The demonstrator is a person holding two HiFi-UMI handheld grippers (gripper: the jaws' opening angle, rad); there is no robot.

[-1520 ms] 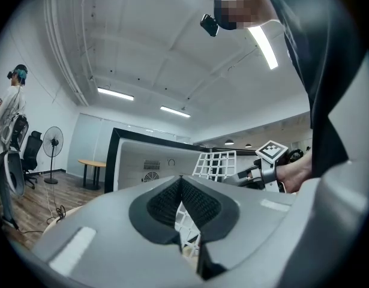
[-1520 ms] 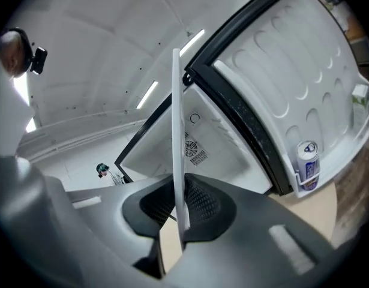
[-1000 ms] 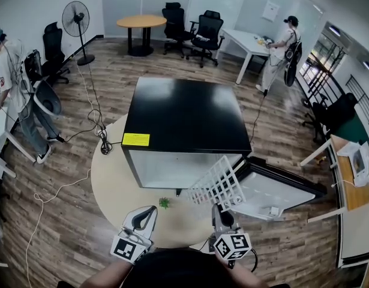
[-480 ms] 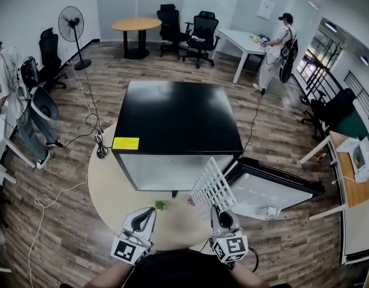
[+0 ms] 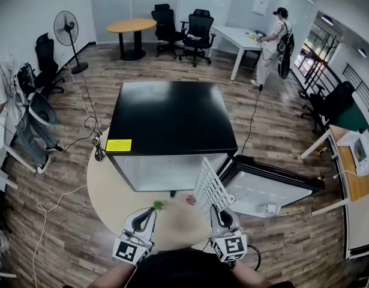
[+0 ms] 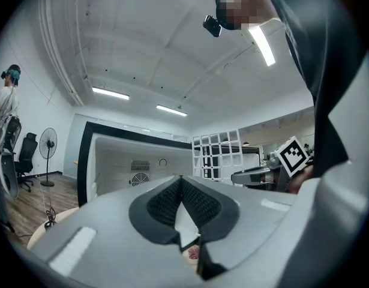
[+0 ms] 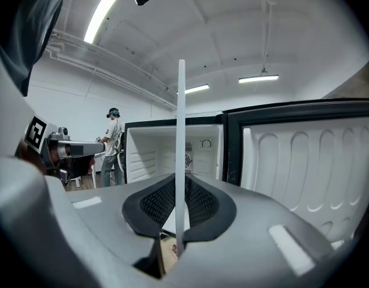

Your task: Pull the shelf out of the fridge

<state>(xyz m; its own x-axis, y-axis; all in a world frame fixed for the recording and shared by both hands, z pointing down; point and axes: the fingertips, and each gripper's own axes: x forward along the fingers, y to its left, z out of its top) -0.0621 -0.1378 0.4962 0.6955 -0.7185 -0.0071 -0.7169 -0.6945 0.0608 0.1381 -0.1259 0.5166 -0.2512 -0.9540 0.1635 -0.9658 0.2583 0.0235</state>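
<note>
The black fridge (image 5: 172,122) stands on a round table (image 5: 109,182), its door (image 5: 271,191) swung open to the right. The white wire shelf (image 5: 212,188) is outside the fridge, held in front of its opening. My right gripper (image 5: 219,209) is shut on the shelf's near edge. In the right gripper view the shelf (image 7: 181,143) shows edge-on as a thin upright bar between the pads. My left gripper (image 5: 149,211) is shut and holds nothing, left of the shelf. The left gripper view shows the shelf grid (image 6: 217,155) to the right of the white fridge interior (image 6: 133,161).
A small green thing (image 5: 158,205) and a pink one (image 5: 190,200) lie on the table below the fridge opening. Cables (image 5: 91,128) trail over the floor at left. A person (image 5: 4,95) stands far left, another (image 5: 274,44) at a back desk. Office chairs and a fan stand behind.
The shelf has rolled in my right gripper from a slanted lie to standing nearly on edge. The left gripper has hardly shifted.
</note>
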